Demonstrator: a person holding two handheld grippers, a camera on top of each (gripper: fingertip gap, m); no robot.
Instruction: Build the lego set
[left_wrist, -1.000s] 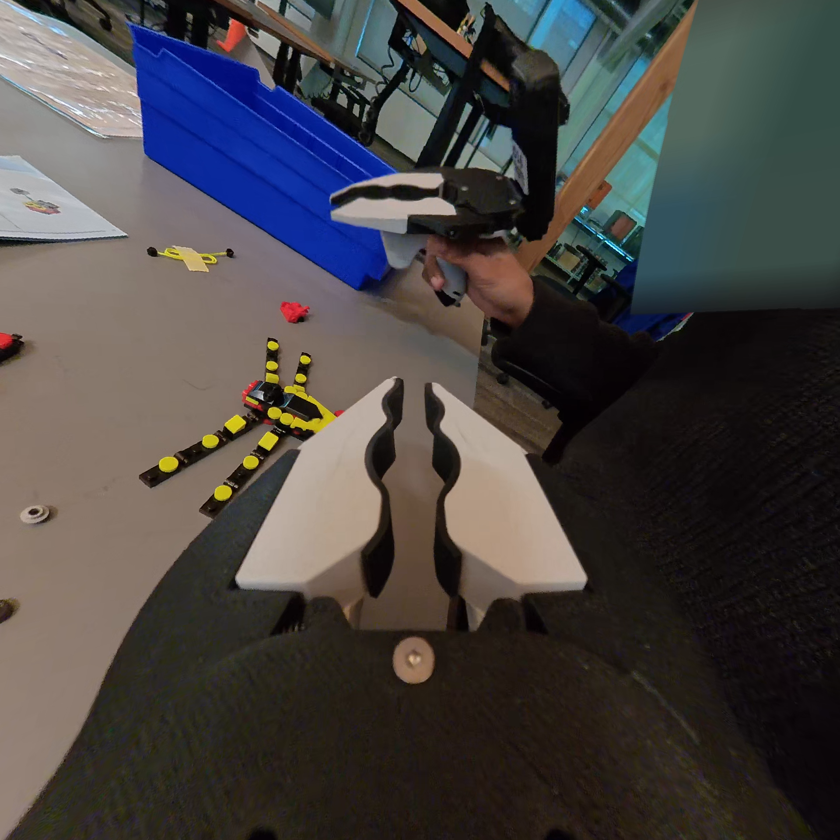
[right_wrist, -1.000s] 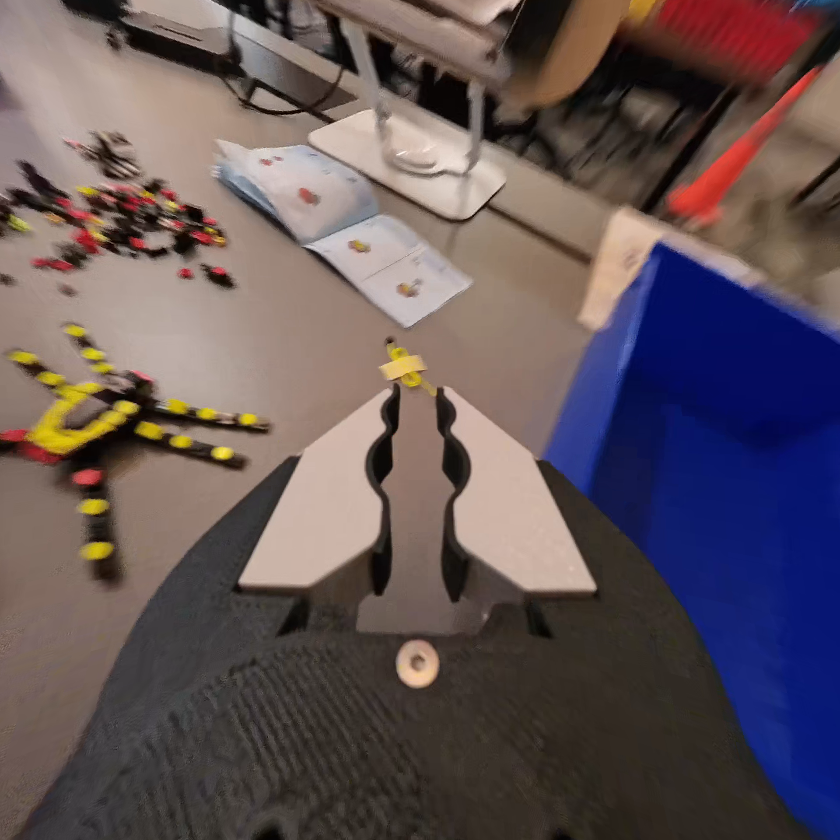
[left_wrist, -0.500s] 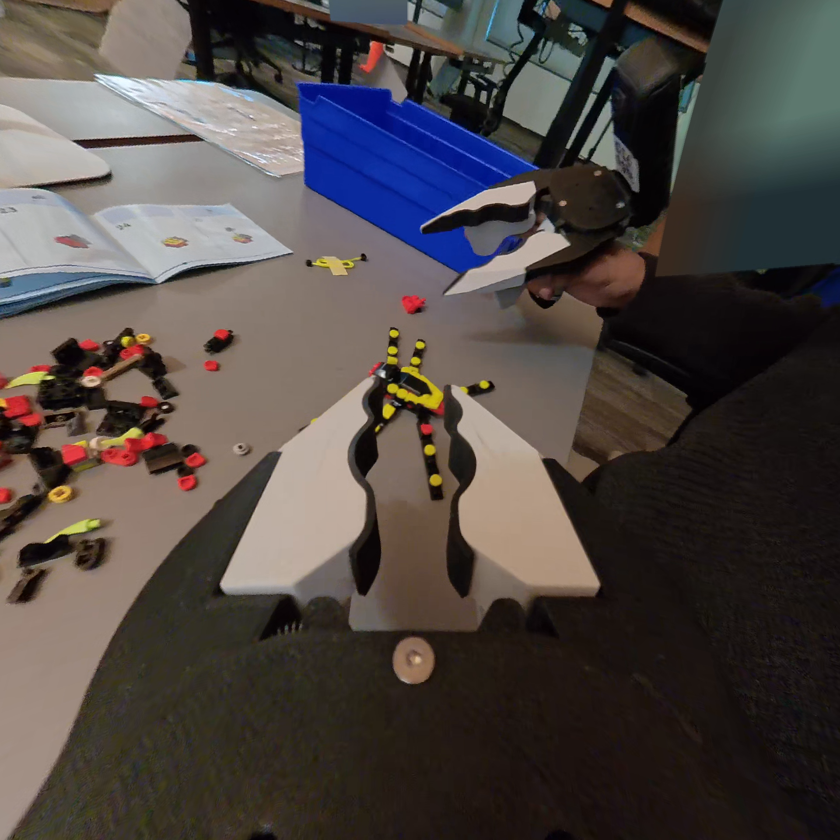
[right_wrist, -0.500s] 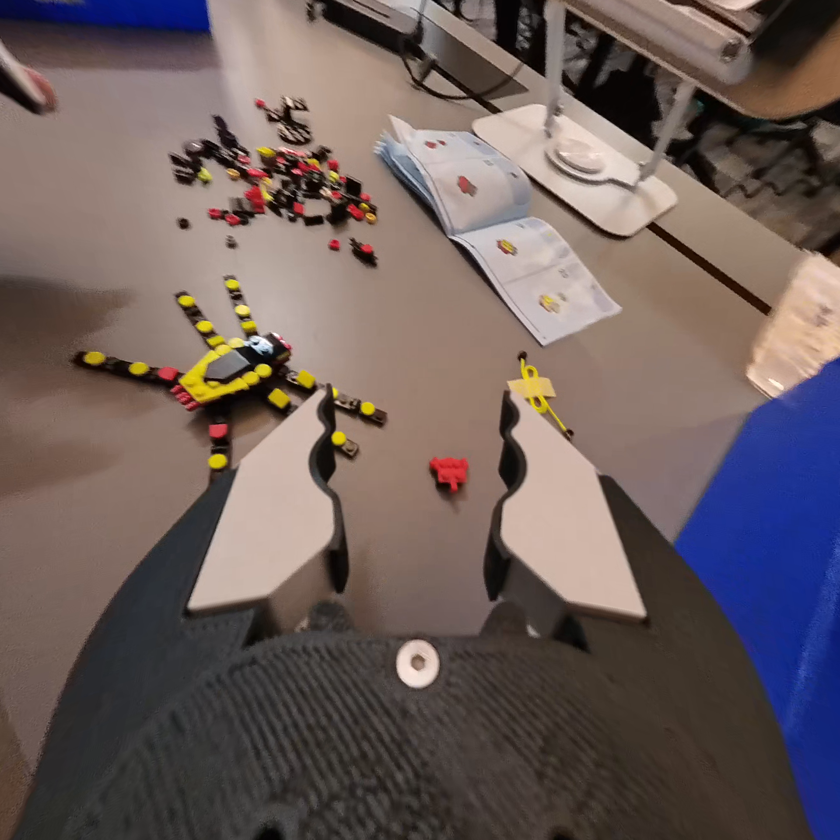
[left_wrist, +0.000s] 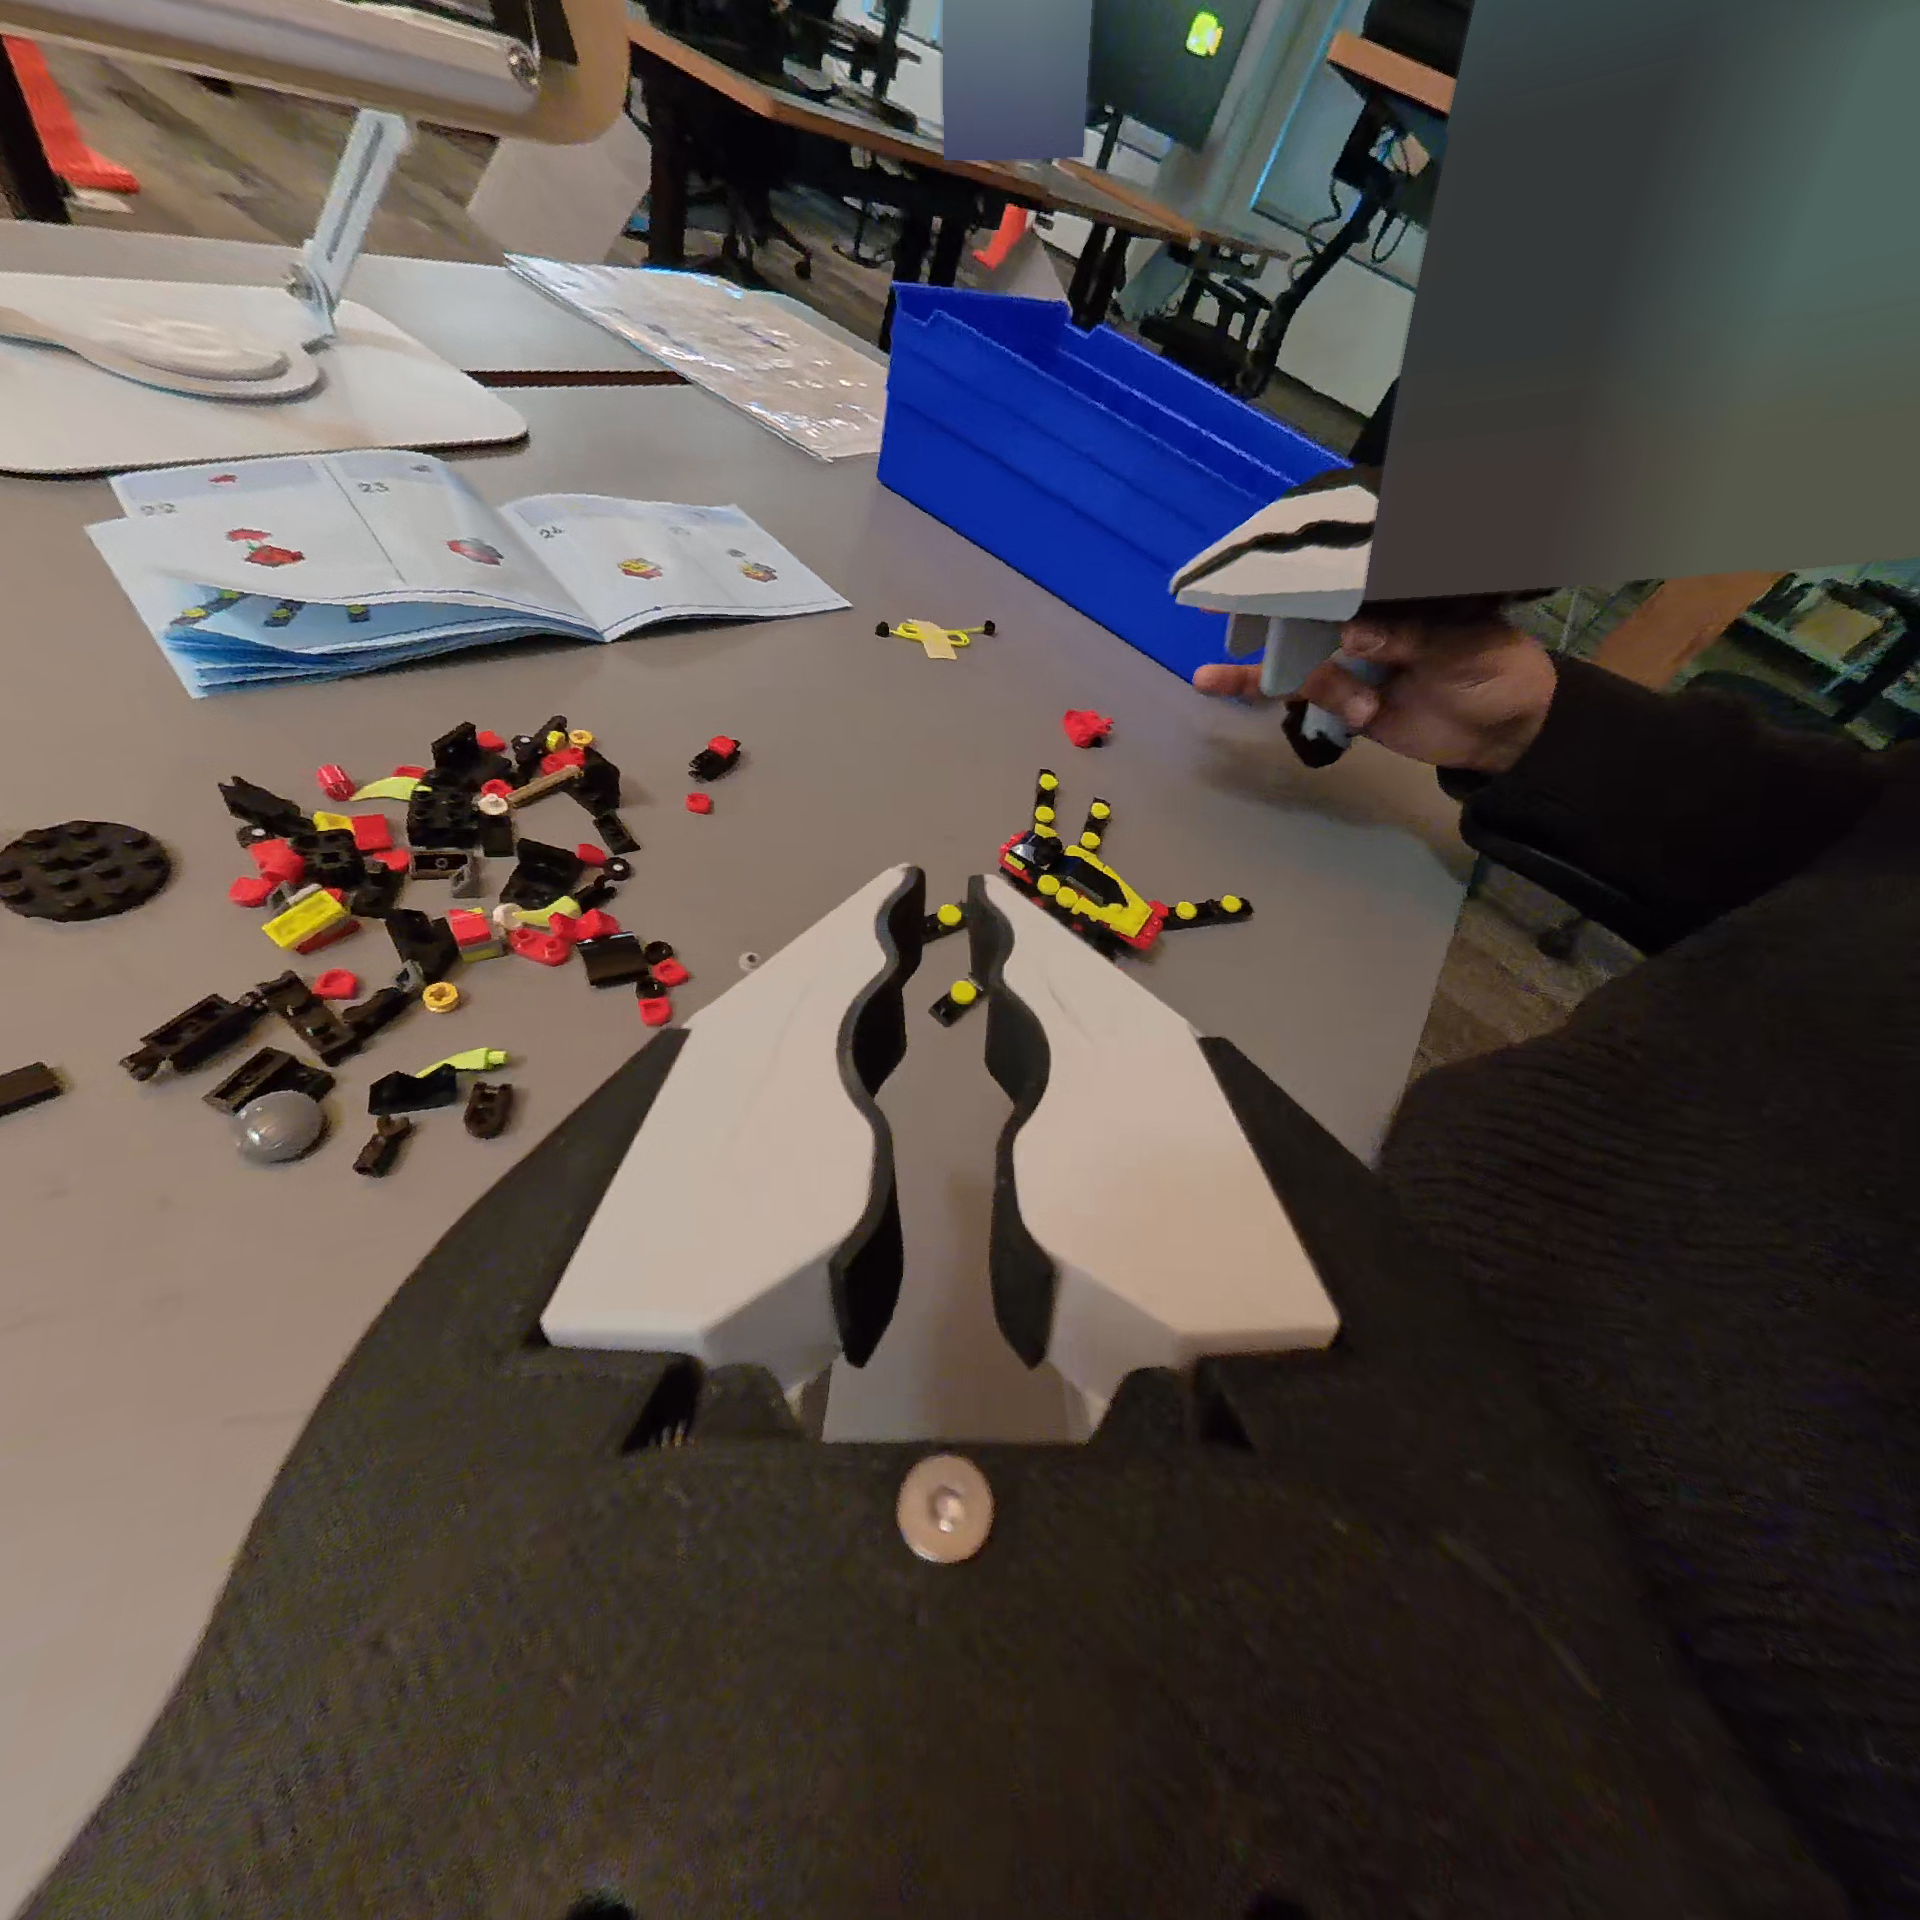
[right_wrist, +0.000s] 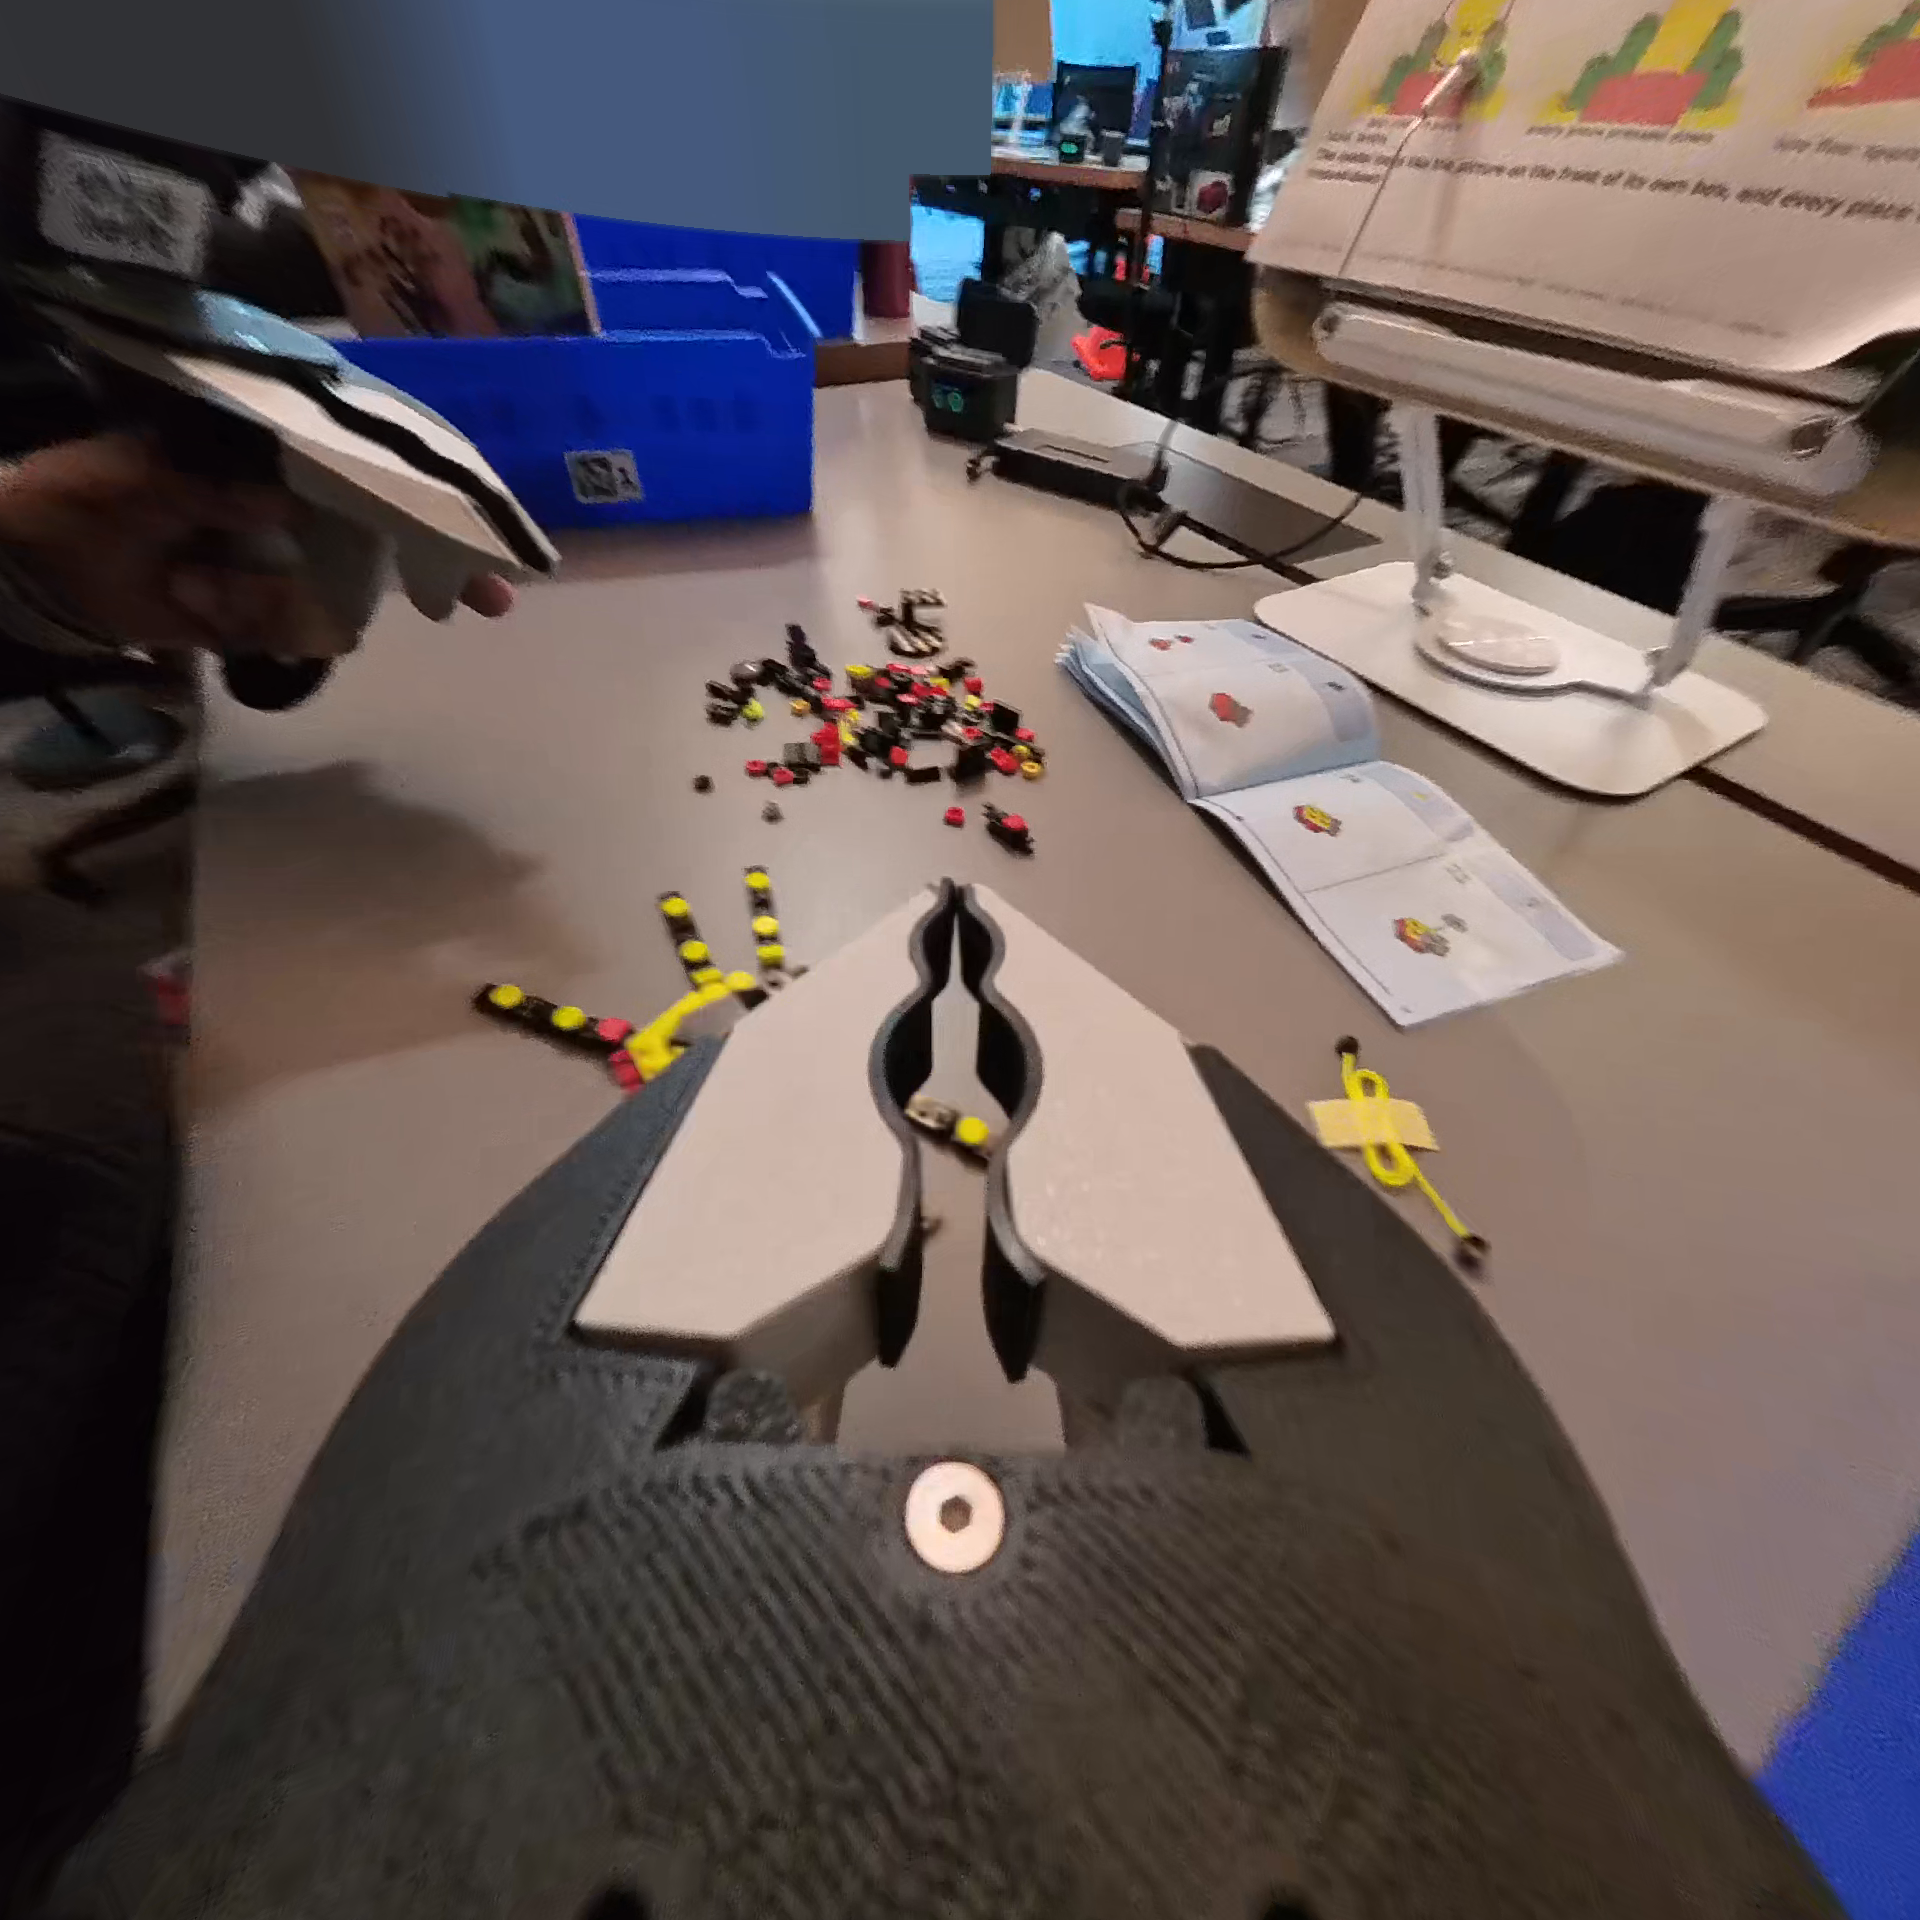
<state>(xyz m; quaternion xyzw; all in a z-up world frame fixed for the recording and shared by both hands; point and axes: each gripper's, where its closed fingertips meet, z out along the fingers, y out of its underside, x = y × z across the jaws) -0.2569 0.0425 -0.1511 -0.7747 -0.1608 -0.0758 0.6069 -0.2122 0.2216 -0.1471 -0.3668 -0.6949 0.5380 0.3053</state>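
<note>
The right gripper (right_wrist: 951, 896) has its jaws closed tip to tip, holding nothing; the left gripper (left_wrist: 940, 883) keeps a narrow gap, also empty. Just beyond the left tips, centre-right of the frame, the yellow-and-black lego model (left_wrist: 1086, 883) lies on the grey tabletop (left_wrist: 852, 727). Loose lego pieces (left_wrist: 416, 904) scatter at left, an open instruction booklet (left_wrist: 436, 561) upper left, a blue bin (left_wrist: 1070, 457) upper right.

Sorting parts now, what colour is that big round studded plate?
Black round plate, clearest in the left wrist view.
</note>
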